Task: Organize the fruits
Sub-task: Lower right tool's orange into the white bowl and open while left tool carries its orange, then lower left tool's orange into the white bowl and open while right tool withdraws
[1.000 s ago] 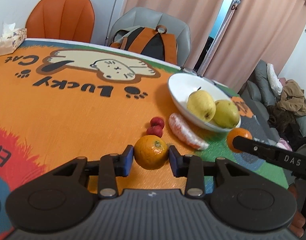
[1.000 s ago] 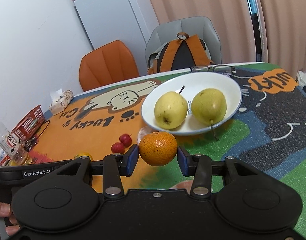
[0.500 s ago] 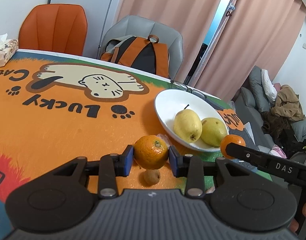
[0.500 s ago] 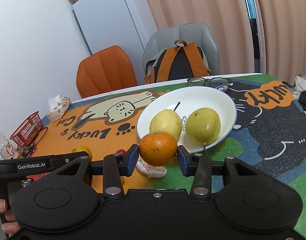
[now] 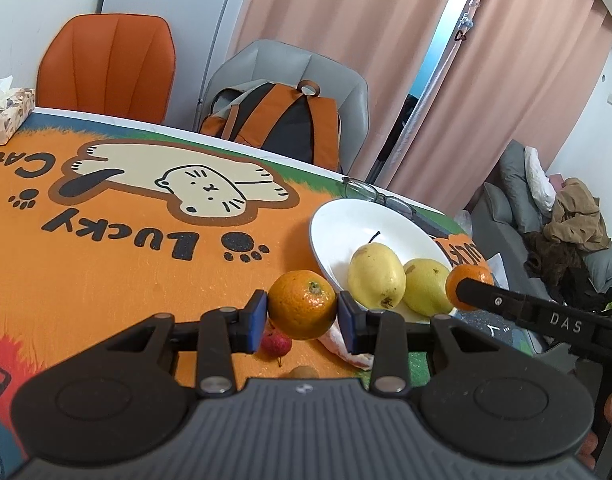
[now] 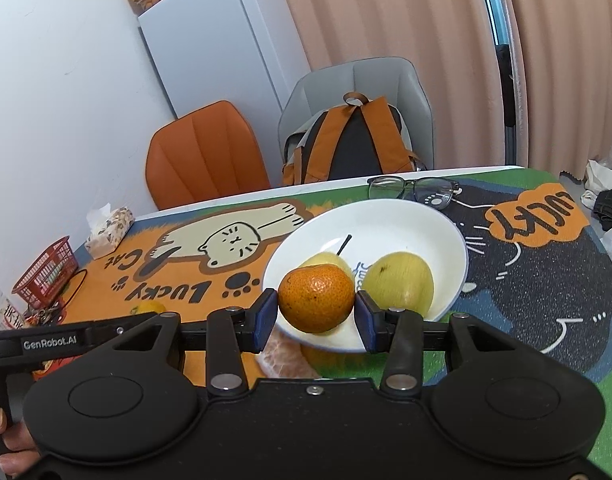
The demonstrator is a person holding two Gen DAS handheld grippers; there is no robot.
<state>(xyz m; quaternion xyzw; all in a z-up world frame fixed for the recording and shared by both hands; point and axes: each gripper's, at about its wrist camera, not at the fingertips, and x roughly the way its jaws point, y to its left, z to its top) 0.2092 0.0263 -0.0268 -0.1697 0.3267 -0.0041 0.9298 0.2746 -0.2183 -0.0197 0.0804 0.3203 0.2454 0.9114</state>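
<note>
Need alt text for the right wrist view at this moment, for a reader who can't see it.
The right gripper holds an orange just above the near rim of a white bowl containing two yellow pears. The bowl sits on a cartoon-cat tablecloth, eyeglasses behind it, peeled citrus below the gripper.

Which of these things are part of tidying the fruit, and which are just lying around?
Part of the job:
- left gripper, shut on one orange
- right gripper, shut on another orange
- white bowl holding two pears
- peeled citrus piece
- small red fruit

Just lying about:
- glasses
- tissue box
- red basket
- backpack
</note>
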